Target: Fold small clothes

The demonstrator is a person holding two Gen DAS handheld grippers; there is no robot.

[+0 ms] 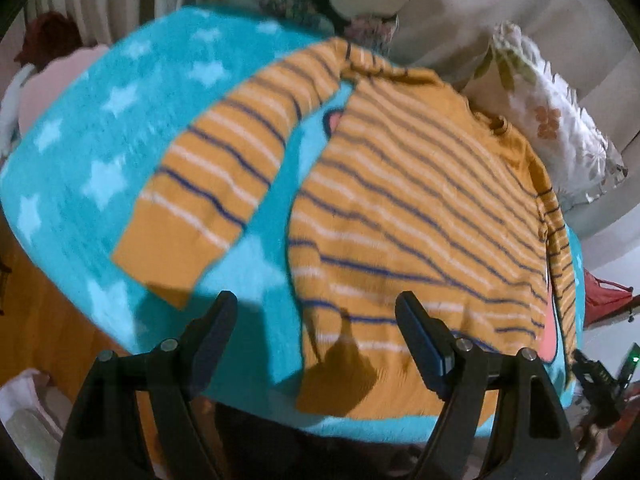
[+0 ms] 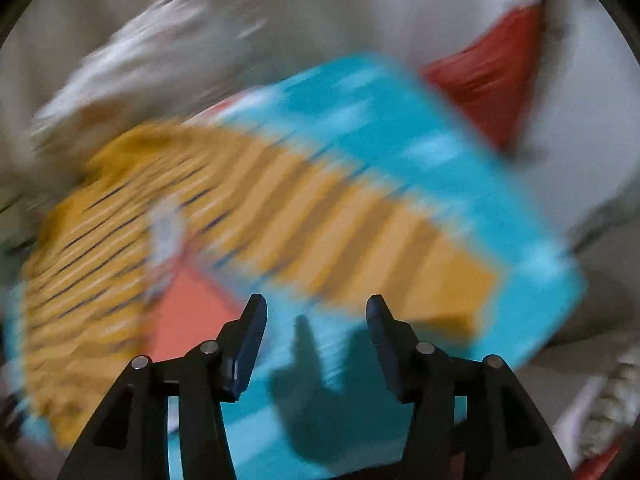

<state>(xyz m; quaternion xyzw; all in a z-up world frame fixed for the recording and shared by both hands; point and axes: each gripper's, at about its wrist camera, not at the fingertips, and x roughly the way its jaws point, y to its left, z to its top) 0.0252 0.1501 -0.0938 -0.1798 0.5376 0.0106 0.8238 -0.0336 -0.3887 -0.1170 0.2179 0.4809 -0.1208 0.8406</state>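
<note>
A small mustard-yellow sweater (image 1: 408, 216) with navy and white stripes lies spread flat on a turquoise blanket with pale stars (image 1: 92, 152). One sleeve (image 1: 208, 184) stretches out to the left. My left gripper (image 1: 316, 304) is open and empty, hovering above the sweater's hem. In the right wrist view the image is heavily blurred; the sweater (image 2: 100, 232) and its other sleeve (image 2: 360, 240) lie on the blanket (image 2: 440, 152). My right gripper (image 2: 316, 308) is open and empty above the sleeve's cuff end.
A white floral pillow (image 1: 552, 120) lies beyond the sweater's collar. A red cloth (image 2: 496, 80) lies past the blanket's far corner. Wooden floor (image 1: 44, 320) shows left of the blanket. A dark gadget with a green light (image 1: 612, 372) sits at the right.
</note>
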